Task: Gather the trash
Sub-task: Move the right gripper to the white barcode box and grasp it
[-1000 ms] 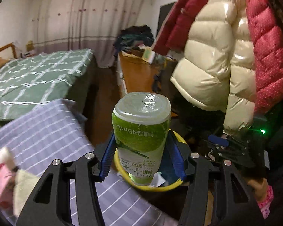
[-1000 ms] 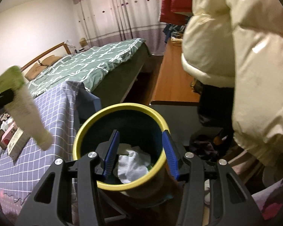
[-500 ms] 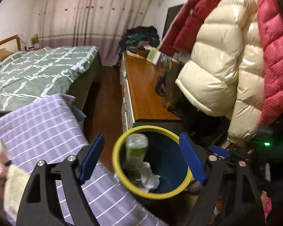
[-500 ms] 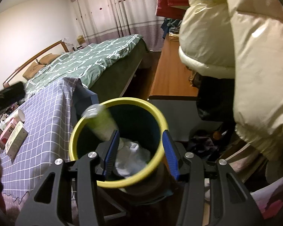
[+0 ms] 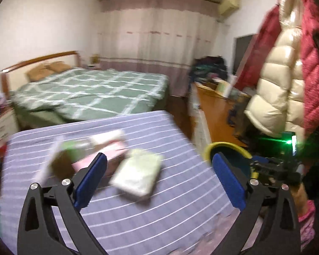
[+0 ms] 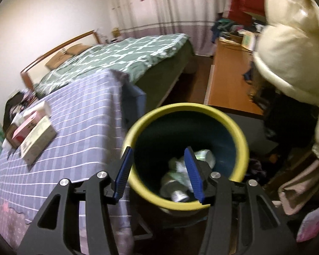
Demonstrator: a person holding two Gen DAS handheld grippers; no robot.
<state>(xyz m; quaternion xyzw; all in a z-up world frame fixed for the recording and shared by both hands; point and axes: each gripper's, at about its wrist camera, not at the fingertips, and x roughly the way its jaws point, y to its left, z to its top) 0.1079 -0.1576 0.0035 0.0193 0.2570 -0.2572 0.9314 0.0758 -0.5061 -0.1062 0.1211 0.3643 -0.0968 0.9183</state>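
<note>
Now the bottle [image 6: 204, 156] lies in the bin [image 6: 187, 108] with other trash. The left gripper [image 5: 159, 178] has just been opening; its jaws stand wide apart with nothing between them, over the table [image 5: 180, 201]. The right gripper [image 6: 159, 173] is clamped on the bin's rim. Boxes [image 5: 138, 174] are left on the table; I guess some may be trash.

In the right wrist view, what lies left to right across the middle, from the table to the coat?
Boxes on the checked table → yellow-rimmed bin → wooden desk → cream coat.
</note>
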